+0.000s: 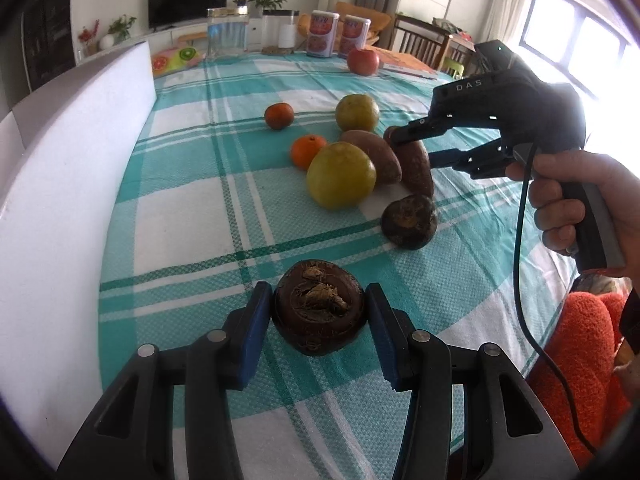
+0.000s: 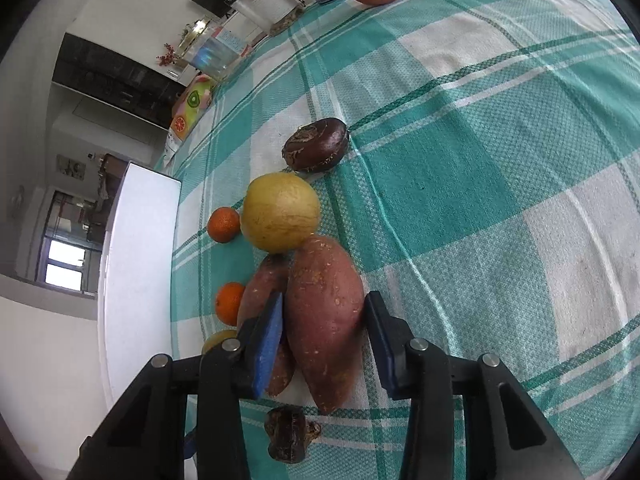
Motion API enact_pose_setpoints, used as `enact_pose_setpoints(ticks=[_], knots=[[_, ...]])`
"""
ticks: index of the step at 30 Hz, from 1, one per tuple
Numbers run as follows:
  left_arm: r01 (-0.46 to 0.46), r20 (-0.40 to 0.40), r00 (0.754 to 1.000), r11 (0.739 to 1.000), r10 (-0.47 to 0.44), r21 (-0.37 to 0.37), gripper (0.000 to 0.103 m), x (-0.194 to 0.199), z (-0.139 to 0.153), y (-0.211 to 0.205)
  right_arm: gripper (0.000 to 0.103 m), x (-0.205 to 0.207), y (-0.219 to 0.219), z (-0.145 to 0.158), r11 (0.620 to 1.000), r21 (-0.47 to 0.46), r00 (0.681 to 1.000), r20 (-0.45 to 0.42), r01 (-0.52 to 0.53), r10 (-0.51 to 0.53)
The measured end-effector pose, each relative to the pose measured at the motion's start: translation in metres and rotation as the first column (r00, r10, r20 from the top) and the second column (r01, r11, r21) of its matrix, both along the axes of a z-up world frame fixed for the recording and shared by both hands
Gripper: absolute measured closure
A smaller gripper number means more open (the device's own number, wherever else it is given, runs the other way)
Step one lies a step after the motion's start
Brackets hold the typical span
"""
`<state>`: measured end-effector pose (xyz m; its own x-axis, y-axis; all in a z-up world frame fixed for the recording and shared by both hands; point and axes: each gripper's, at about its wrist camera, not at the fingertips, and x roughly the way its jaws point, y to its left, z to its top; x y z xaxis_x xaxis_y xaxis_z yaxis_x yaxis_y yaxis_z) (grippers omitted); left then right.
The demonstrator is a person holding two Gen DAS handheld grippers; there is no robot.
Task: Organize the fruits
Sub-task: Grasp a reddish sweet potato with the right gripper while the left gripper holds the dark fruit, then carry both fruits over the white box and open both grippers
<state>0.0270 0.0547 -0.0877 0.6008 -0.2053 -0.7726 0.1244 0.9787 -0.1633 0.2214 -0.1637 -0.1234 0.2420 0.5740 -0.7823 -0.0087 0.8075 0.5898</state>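
Note:
My left gripper (image 1: 319, 316) is shut on a dark brown water chestnut (image 1: 319, 312) just above the checked tablecloth. My right gripper (image 2: 324, 332), also in the left wrist view (image 1: 412, 146), is shut on a reddish sweet potato (image 2: 324, 320), which rests on the cloth. A second sweet potato (image 2: 262, 288) lies against it. Two yellow-green round fruits (image 1: 340, 174) (image 1: 357, 113), two small oranges (image 1: 307, 151) (image 1: 279, 115), another water chestnut (image 1: 409, 220) and a red apple (image 1: 363, 61) lie on the cloth.
A white foam board (image 1: 72, 168) stands along the table's left edge. Two tins (image 1: 322, 34), a clear jar (image 1: 227, 30) and a white container (image 1: 280, 32) stand at the far edge. An orange fuzzy cushion (image 1: 576, 360) sits beyond the right edge.

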Motion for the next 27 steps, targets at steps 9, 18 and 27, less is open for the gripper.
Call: enact_pose_setpoints(ticks=[9, 18, 27], knots=[[-0.02, 0.036, 0.999, 0.987, 0.026, -0.161, 0.054, -0.012, 0.044, 0.017, 0.062, -0.058, -0.042, 0.046, 0.989, 0.138, 0.994, 0.086, 0.049, -0.062], [-0.143, 0.157, 0.97, 0.957, 0.187, -0.254, 0.053, -0.054, 0.134, 0.101, 0.062, -0.096, 0.071, 0.119, 0.926, 0.321, 0.968, 0.211, -0.2, 0.136], [-0.526, 0.094, 0.839, 0.842, 0.537, -0.118, 0.053, -0.086, 0.099, 0.236, 0.062, -0.138, 0.275, 0.114, 0.789, 0.368, 0.871, 0.204, -0.491, 0.447]])
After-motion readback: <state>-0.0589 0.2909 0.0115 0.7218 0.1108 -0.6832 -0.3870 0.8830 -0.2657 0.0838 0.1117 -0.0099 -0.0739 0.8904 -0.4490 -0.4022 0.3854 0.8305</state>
